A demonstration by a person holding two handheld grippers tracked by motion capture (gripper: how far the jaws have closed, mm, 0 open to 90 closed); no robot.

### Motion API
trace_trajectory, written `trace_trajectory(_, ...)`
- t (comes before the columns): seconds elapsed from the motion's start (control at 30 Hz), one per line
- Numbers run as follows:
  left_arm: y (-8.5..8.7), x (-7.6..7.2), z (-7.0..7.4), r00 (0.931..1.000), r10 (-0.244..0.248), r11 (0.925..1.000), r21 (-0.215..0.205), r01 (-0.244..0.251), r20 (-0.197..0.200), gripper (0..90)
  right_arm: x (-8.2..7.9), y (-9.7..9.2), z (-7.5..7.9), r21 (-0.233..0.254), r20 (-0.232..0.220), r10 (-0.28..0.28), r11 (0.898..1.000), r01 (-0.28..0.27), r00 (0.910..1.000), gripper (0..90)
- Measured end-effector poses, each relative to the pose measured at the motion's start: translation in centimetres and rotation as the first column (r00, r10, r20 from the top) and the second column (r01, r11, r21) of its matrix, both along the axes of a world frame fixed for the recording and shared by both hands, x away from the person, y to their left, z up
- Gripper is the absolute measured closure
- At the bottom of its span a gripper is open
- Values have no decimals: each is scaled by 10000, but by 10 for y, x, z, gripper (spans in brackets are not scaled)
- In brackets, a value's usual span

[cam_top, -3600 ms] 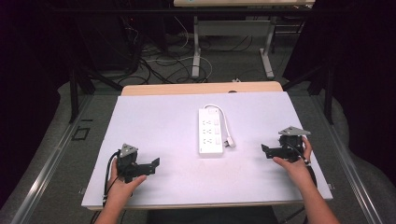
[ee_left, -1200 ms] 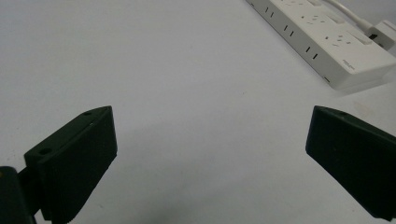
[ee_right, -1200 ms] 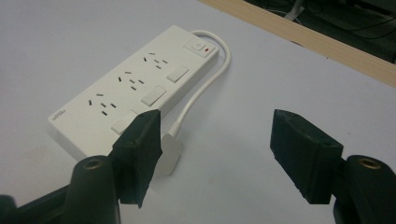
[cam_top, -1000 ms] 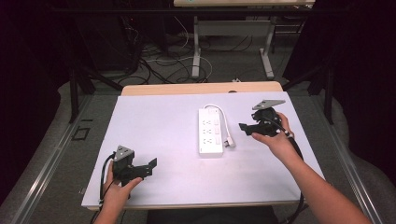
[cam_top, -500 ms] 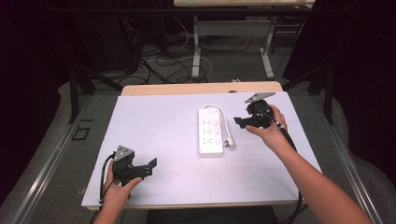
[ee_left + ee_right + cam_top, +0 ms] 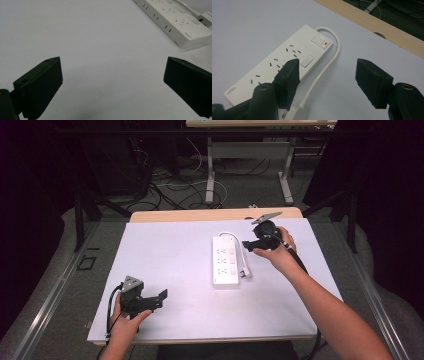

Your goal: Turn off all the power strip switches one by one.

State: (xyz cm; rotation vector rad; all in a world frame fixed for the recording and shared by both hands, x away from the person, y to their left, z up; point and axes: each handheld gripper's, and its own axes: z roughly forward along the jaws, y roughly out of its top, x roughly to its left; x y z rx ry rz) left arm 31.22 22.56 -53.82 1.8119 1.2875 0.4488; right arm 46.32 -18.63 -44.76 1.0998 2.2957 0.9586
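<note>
**Hovering over a half-hidden power strip**

Covering part of the white power strip (image 6: 284, 62) in the right gripper view, the right gripper (image 6: 328, 75) holds its fingers apart above the looped cord (image 6: 332, 60); the plug is cut off at the bottom edge. A small logo on the strip is too tiny to read. On the white bench (image 6: 170, 250), the left gripper (image 6: 150, 301) rests well away, fingers apart. Cables litter the dim floor (image 6: 170, 185) beyond.

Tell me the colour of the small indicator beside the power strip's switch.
Red. The indicator sits right of the button on the white power strip, clearest in the right gripper view.
</note>
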Motion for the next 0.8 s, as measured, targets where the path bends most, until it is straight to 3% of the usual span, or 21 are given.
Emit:
trace_trajectory(0.23, 0, 0, 0, 10000, 44, 10000, -32, -44, 20, 22, 10, 9, -2, -82, -88, 136, 9999, -136, 9999, 395)
trace_trajectory(0.43, 1, 0, 0, 10000, 50, 10000, -31, -50, -9, 22, 19, 18, -3, -104, -47, -73, 9999, 72, 10000, 431)
trace_trajectory(0.8, 2, 1, -1, 10000, 51, 10000, -49, -51, -5, 23, 35, 29, -14, -76, -377, -176, 9998, 174, 9991, 494)
